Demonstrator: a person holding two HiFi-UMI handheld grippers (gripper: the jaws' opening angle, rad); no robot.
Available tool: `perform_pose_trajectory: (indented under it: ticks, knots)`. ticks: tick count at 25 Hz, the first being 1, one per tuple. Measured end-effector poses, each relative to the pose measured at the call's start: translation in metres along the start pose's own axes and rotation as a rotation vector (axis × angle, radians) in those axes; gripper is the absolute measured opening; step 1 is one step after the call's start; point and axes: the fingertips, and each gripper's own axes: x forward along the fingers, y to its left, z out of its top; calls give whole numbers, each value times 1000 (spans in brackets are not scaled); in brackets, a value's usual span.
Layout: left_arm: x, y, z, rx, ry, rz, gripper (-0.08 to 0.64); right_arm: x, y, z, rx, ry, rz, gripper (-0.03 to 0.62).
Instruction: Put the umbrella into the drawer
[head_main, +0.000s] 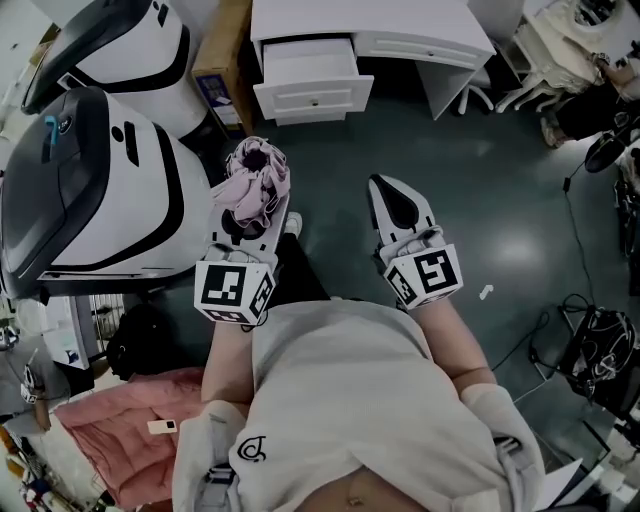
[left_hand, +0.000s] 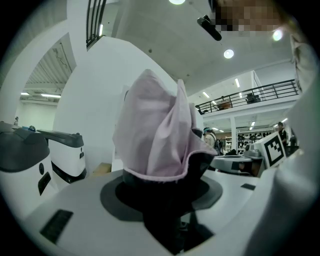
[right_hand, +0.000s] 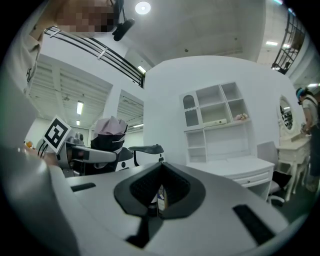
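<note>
**A:** Which step is in hand here?

**B:** The carry, I'd say. The left gripper (head_main: 252, 215) is clamped on the umbrella (head_main: 258, 172) and holds it out in front of the person, above the dark floor. The drawer (head_main: 312, 98) stands pulled out of the white desk (head_main: 400, 25) ahead, well apart from the umbrella. I see nothing lying in it.

**A:** And the other gripper?

**B:** The right gripper (head_main: 390, 200) has its jaws drawn together on nothing. It hangs beside the left one (it has no job just now, since the drawer is already open).

**A:** So what does the next move call for?

**B:** Closing the gap to the desk and bringing the umbrella over the open drawer. Then it has to go down between the drawer's walls before the jaws let go. I'd lay it lengthwise, not upright, or the drawer may not shut over it.

**A:** How does the umbrella look?

**B:** It is a folded compact one. Its pale pink canopy is bunched loosely, and the folds flare up above the jaws. A dark part sits below the pink hem, right where the pads grip, and the head view shows a dark cap at the top. The cloth is soft, so a stray fold could catch on the drawer's front edge.
</note>
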Motion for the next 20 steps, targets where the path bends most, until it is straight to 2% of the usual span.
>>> perform_pose_trajectory:
  ticks: [6,14,20]
  knots:
    - [53,70,10,-15,-3,-53,224,84,-9,1,-2,23,-45,6]
    - [149,177,34,5,19,-149,225,214,-37,2,0,51,-160,6]
    - [212,233,42,5,49,-224,224,287,-63,0,-9,68,-234,6]
